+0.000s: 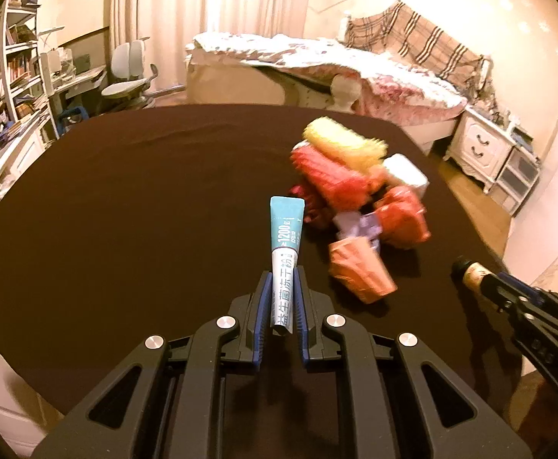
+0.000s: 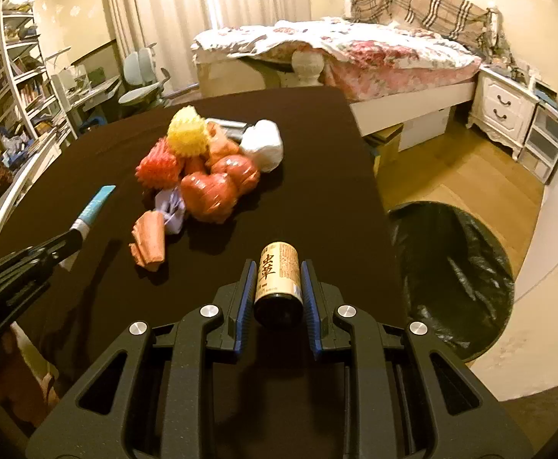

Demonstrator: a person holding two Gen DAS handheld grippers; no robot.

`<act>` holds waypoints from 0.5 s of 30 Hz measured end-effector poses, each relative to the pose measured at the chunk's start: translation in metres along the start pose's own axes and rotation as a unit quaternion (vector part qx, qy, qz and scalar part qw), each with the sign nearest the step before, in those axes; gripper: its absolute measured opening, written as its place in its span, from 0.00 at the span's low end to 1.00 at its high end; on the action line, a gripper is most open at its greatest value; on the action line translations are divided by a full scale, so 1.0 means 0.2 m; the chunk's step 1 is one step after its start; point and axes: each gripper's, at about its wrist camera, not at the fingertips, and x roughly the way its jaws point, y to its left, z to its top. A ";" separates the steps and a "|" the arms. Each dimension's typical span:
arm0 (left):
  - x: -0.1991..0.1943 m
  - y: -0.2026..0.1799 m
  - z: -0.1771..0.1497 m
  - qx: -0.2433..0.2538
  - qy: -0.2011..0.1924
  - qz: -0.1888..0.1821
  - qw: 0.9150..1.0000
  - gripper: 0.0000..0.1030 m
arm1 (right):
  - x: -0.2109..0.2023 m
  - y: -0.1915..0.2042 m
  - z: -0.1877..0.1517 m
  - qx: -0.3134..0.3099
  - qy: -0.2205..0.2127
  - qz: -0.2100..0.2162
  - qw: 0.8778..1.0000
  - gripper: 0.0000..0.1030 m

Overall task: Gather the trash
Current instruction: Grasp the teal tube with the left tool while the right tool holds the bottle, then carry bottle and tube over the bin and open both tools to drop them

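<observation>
The left gripper (image 1: 283,283) pinches a flat teal-and-white paper sachet (image 1: 284,246); the right gripper (image 2: 275,279) clamps a small brown glass bottle (image 2: 279,279), beside crumpled foam fruit nets (image 2: 187,157).

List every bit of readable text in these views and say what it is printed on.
"1200亿" on the teal end of the sachet held in the left gripper.
"益生菌冻干粉" on its white part.
"虫草" on the small bottle in the right gripper.
The bottle's fine print: too small to read.

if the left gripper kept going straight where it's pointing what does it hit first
Probably the pile of foam fruit nets just ahead and slightly right of the sachet that the left gripper holds; depth is unclear, so it might pass just left of them.
</observation>
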 end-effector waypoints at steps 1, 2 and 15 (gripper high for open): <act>-0.01 -0.02 0.00 0.003 -0.004 -0.005 1.000 0.14 | -0.01 -0.01 0.01 0.001 -0.003 -0.003 1.000 0.23; -0.02 -0.04 0.01 0.005 -0.007 -0.009 1.000 0.14 | -0.02 -0.03 0.01 0.004 -0.007 -0.008 1.000 0.23; 0.05 -0.50 0.13 0.073 -0.023 -0.091 0.993 0.14 | -0.10 -0.43 0.08 0.064 -0.040 -0.083 0.994 0.23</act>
